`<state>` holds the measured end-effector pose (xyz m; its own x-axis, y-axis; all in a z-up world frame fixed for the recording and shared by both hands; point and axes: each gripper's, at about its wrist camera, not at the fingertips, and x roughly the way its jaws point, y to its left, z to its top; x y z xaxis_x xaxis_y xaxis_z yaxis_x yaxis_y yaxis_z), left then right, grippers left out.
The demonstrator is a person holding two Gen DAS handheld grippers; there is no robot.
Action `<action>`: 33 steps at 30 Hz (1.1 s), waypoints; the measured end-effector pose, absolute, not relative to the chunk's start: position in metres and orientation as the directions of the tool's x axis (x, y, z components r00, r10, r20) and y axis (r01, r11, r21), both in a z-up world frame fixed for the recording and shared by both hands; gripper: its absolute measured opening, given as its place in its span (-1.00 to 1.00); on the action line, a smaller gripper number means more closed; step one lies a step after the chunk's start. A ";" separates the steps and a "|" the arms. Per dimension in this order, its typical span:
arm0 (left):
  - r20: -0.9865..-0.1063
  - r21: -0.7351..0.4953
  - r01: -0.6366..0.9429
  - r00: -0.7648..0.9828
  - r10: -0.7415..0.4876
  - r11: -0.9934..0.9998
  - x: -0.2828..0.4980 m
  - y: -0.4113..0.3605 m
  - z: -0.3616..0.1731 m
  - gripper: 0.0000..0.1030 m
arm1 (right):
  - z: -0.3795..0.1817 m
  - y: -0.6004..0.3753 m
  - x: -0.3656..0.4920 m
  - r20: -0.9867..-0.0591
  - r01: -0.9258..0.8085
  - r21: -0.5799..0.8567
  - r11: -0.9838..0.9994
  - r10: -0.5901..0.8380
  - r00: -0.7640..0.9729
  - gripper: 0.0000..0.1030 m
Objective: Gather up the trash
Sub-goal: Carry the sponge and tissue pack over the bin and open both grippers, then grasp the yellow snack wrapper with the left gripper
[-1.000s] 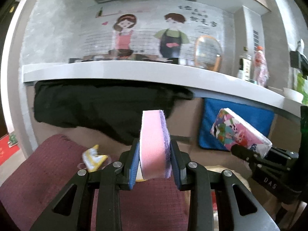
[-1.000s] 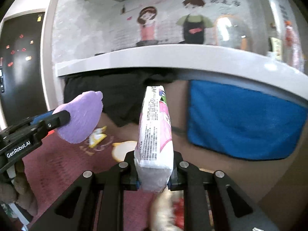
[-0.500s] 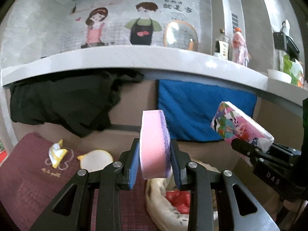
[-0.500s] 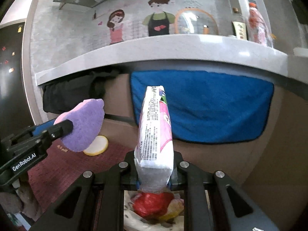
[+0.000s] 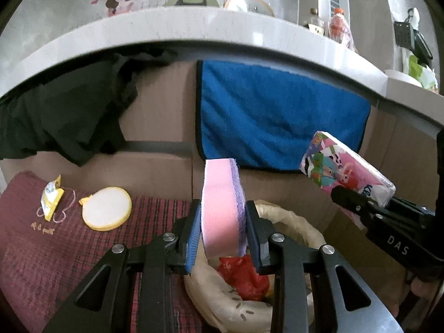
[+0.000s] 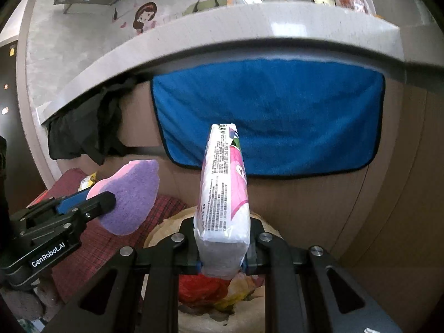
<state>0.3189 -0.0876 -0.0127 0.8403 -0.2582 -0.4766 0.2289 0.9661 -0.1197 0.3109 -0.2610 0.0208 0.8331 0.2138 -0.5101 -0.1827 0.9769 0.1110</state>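
My left gripper point(image 5: 223, 233) is shut on a pink and purple sponge point(image 5: 222, 208), held upright above a cream trash bag point(image 5: 291, 222) with red waste point(image 5: 244, 274) inside. My right gripper point(image 6: 222, 247) is shut on a pink tissue pack point(image 6: 222, 191), also above the bag point(image 6: 163, 227). The tissue pack point(image 5: 347, 172) shows at the right of the left wrist view, and the sponge point(image 6: 130, 197) at the left of the right wrist view. A yellow wrapper point(image 5: 51, 197) and a round yellow-rimmed pad point(image 5: 106, 208) lie on a maroon mat point(image 5: 55, 249).
A blue towel point(image 5: 277, 116) and a black cloth point(image 5: 63, 111) hang under a white counter edge point(image 5: 194, 27). Bottles point(image 5: 338, 25) stand on the counter. A brown cabinet front point(image 6: 374, 194) is behind the bag.
Both grippers have swung right and down, from over the maroon mat to above the trash bag. The sponge and tissue pack stay gripped.
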 end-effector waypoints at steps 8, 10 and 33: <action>-0.554 -0.185 0.275 0.764 -0.331 0.943 0.346 -0.092 -0.043 -0.37 | -0.006 -0.266 0.329 -0.562 -0.183 0.159 0.970 0.242 0.791 -0.57; -0.574 -0.235 0.306 0.722 -0.386 0.923 0.353 -0.089 -0.051 -0.17 | -0.013 -0.265 0.333 -0.580 -0.177 0.150 0.973 0.232 0.781 -0.30; -0.573 -0.353 -0.091 0.808 -0.138 0.931 0.355 0.152 -0.038 0.04 | 0.017 -0.159 0.336 -0.545 -0.303 0.101 0.948 0.308 0.780 -0.24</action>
<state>0.3553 0.1519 -0.0380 0.8080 -0.1381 -0.5728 -0.0912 0.9311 -0.3533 0.3362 -0.1587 0.0170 0.7799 0.3078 -0.5450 -0.3033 0.9475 0.1010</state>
